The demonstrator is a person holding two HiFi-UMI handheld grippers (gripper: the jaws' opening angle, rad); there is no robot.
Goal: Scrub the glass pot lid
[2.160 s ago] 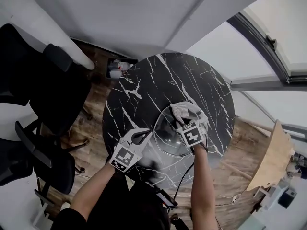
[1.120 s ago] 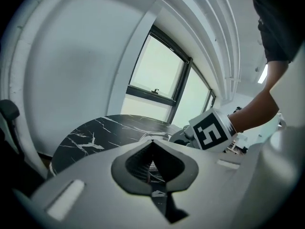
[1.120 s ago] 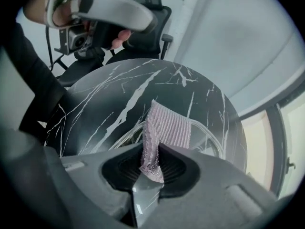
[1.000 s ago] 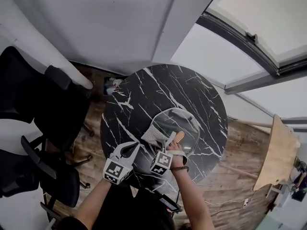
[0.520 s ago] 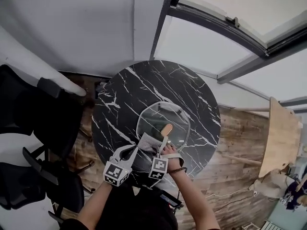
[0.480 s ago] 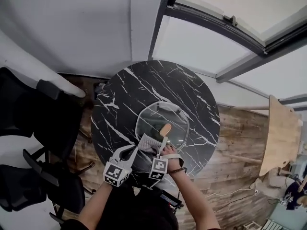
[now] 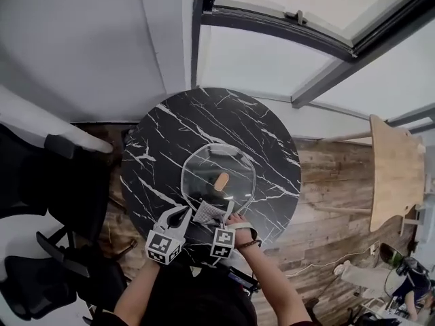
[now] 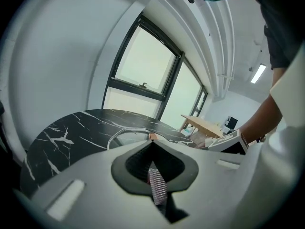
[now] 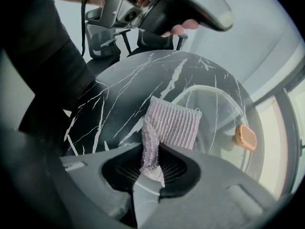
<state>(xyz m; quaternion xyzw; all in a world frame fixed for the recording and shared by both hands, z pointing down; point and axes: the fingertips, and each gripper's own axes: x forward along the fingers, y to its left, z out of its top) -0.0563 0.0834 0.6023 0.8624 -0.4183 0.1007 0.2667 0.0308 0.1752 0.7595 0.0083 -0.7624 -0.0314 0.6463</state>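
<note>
The right gripper (image 9: 151, 159) points down at the black marble table (image 7: 170, 141), its jaws pinched together on one bunched edge of a ribbed, lilac-grey cloth (image 9: 172, 124). The rest of the cloth spreads out flat just beyond the jaw tips. The glass pot lid (image 7: 202, 167) lies flat on the table just ahead of this gripper. In the right gripper view the cloth's far corner overlaps the lid's near rim, but whether cloth and glass touch cannot be told. The lid's tan knob (image 7: 221, 180) stands at its centre, beyond the cloth and off to the right in the right gripper view, apart from both grippers.

The left gripper (image 8: 152, 144) is just beside the right one, on its left, tilted slightly down across the table with its jaws closed tip to tip. In the recess behind those tips sits a narrow ribbed strip (image 8: 157, 186); what it is cannot be told. The lid lies ahead of the left gripper, near it but not touching, and its curved rim and knob show just past the closed tips. In the head view the cloth lies between the two grippers' tips, nearer the right one.

Black office chairs (image 7: 61, 189) stand on the left gripper's side, well apart from the lid.
</note>
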